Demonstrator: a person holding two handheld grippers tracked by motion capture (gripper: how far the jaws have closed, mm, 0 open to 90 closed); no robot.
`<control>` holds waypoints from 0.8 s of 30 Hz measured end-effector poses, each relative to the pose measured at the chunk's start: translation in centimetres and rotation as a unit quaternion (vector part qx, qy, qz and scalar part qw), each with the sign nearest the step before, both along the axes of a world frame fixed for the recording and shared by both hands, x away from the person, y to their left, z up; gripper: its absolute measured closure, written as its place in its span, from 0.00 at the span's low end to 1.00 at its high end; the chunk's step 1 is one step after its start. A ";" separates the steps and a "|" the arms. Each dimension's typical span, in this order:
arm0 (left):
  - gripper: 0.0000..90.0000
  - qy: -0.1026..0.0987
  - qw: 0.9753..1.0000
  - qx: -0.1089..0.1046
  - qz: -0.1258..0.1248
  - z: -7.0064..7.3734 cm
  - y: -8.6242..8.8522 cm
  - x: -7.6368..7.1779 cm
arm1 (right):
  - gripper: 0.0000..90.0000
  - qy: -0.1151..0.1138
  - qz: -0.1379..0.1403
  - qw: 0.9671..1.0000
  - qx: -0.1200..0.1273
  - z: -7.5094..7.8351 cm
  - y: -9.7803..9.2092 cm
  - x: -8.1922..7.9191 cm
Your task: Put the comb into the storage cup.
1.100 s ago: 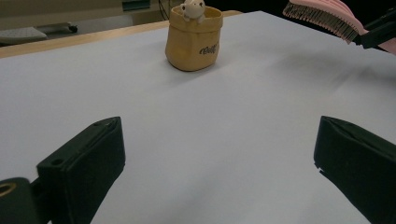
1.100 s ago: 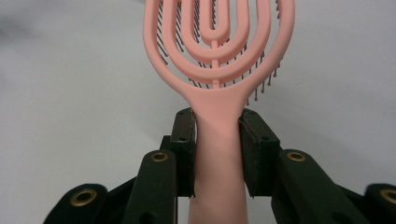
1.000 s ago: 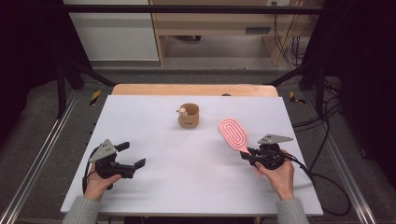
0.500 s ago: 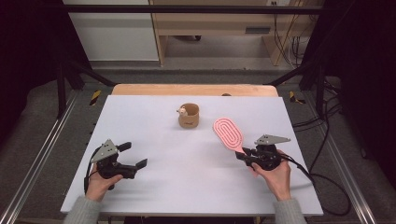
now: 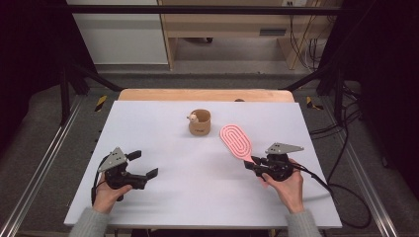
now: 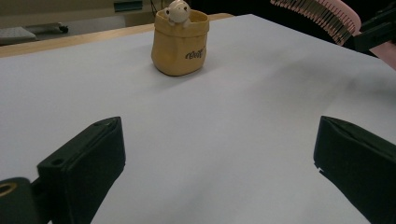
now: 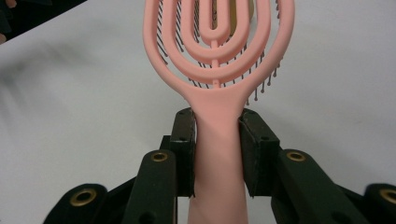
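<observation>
A pink vented hairbrush (image 5: 236, 141) is held above the white table (image 5: 168, 143) by my right gripper (image 5: 253, 162), which is shut on its handle (image 7: 216, 135); the bristles face down. The brush head points toward a small tan cup (image 5: 199, 122) with a little figure on its rim, standing at the table's middle back. In the left gripper view that cup (image 6: 180, 43) is ahead and the brush (image 6: 317, 17) is at upper right. My left gripper (image 5: 144, 165) rests at the front left, open, with nothing between its jaws.
A wooden strip (image 5: 202, 95) runs along the table's far edge. Black frame bars (image 5: 69, 79) and cables (image 5: 346, 197) flank the table. A wooden bench (image 5: 232, 29) stands behind on the floor.
My right gripper has carried the hairbrush leftward and a little toward the cup. The left gripper has stayed nearly still.
</observation>
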State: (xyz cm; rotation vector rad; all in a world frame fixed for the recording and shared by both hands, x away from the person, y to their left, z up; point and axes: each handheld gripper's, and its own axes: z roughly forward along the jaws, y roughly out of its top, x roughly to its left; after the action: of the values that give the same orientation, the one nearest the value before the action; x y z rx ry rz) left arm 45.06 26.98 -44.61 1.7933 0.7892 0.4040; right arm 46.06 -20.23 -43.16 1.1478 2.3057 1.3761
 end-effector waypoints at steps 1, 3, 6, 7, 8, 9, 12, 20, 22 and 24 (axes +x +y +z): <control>0.02 0.001 1.000 -0.001 -0.001 0.0 -0.1 0.0 | 0.77 -0.002 0.002 1.000 0.001 0.0 0.1 0.0; 0.02 0.001 1.000 -0.002 -0.002 0.1 -0.2 0.0 | 0.77 -0.001 0.003 1.000 0.002 -0.1 0.1 0.0; 0.02 0.001 1.000 -0.006 -0.003 0.2 -0.4 -0.1 | 0.77 -0.003 0.005 1.000 0.006 -0.1 0.3 0.0; 0.02 0.001 1.000 -0.007 -0.003 0.2 -0.4 -0.1 | 0.77 -0.004 0.005 1.000 0.008 -0.1 0.3 0.0; 0.02 0.001 1.000 -0.007 -0.002 0.2 -0.5 -0.1 | 0.77 -0.005 0.006 1.000 0.010 -0.1 0.3 -0.1; 0.02 0.001 1.000 -0.008 -0.002 0.2 -0.6 -0.1 | 0.77 -0.005 0.006 1.000 0.011 -0.1 0.4 -0.1; 0.02 0.003 1.000 -0.008 -0.001 0.3 -0.8 -0.1 | 0.77 -0.008 0.008 1.000 0.009 -0.1 0.6 -0.1; 0.02 0.010 1.000 -0.008 0.001 0.3 -1.6 -0.1 | 0.77 -0.017 0.016 1.000 0.015 0.1 1.4 -0.3; 0.02 0.011 1.000 -0.009 0.001 0.3 -1.8 -0.1 | 0.77 -0.019 0.019 1.000 0.012 0.1 1.5 -0.3; 0.02 0.010 1.000 -0.009 0.001 0.4 -2.0 -0.1 | 0.77 -0.019 0.020 1.000 0.015 0.1 1.7 -0.3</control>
State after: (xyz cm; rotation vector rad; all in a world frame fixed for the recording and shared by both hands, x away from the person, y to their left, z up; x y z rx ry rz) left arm 44.92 25.02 -44.23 1.7823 0.8061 0.3778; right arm 45.79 -18.57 -43.05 1.0791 2.3024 1.4378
